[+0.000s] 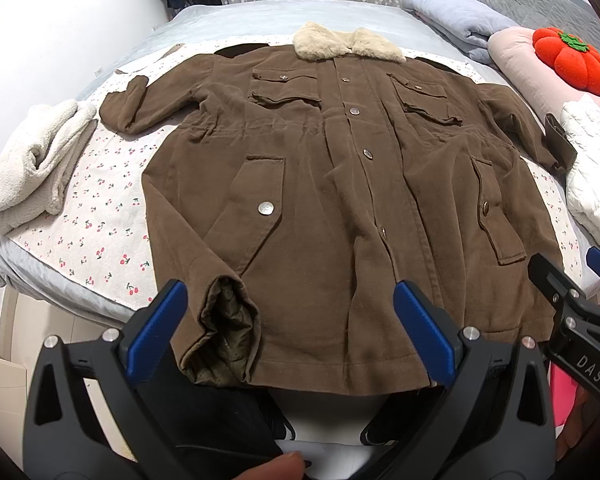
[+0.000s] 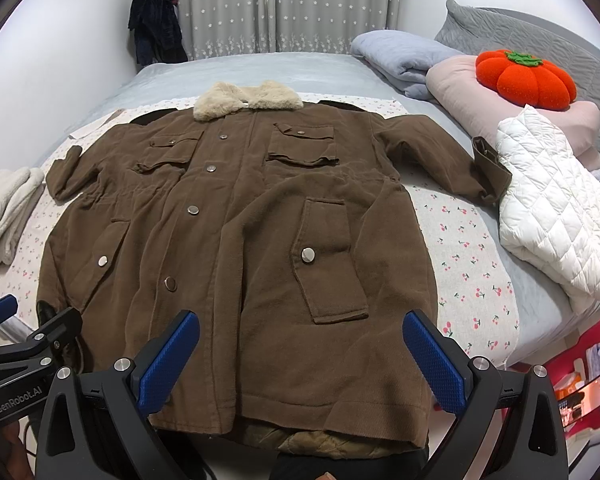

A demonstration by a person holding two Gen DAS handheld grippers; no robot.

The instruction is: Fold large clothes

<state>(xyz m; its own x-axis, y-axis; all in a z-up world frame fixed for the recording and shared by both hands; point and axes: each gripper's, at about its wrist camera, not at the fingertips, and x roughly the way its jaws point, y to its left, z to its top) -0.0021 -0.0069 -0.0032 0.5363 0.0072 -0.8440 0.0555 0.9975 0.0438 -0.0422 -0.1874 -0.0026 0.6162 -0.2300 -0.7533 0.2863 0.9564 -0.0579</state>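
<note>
Brown coat [image 1: 340,184] is lying flat on the bed [image 1: 100,240]; you are holding left gripper [image 1: 292,328] and right gripper [image 2: 300,356] spread, gripping nothing.

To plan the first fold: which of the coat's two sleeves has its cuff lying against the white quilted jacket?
The right-hand sleeve: its cuff touches the white quilted jacket. The other sleeve ends short of the cream fleece.
</note>
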